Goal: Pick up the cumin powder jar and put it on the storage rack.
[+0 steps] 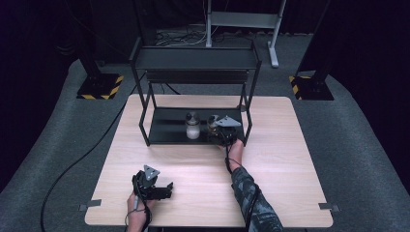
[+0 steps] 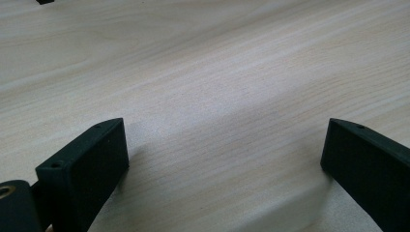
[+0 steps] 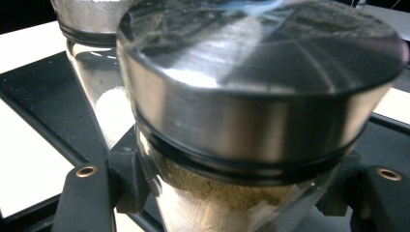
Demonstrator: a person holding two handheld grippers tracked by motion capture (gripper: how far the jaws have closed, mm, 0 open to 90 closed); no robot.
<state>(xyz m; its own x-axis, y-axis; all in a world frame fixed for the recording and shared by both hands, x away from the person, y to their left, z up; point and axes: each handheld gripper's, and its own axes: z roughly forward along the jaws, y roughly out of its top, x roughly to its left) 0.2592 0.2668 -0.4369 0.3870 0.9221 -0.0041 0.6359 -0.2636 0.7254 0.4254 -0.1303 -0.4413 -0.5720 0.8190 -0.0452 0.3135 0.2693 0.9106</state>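
Observation:
A glass jar of tan powder (image 3: 261,96) with a steel lid stands on the lower shelf (image 1: 164,126) of a black rack. My right gripper (image 3: 232,188) is shut on this jar, one jaw pressing each side of the glass below the lid. In the high view the right gripper (image 1: 218,133) reaches into the shelf's right part, where the tan jar (image 1: 212,121) stands. A second jar, holding white powder (image 1: 192,126), stands just left of it, its glass (image 3: 104,92) close behind. My left gripper (image 1: 163,189) rests open near the table's front left, its jaws (image 2: 227,145) wide apart over bare wood.
The rack's upper shelf (image 1: 193,59) overhangs the jars, and its right front post (image 1: 249,126) stands just beside my right gripper. Cables trail off the wooden table (image 1: 270,164) from both grippers. Stands with yellow-black bases sit on the grey floor behind.

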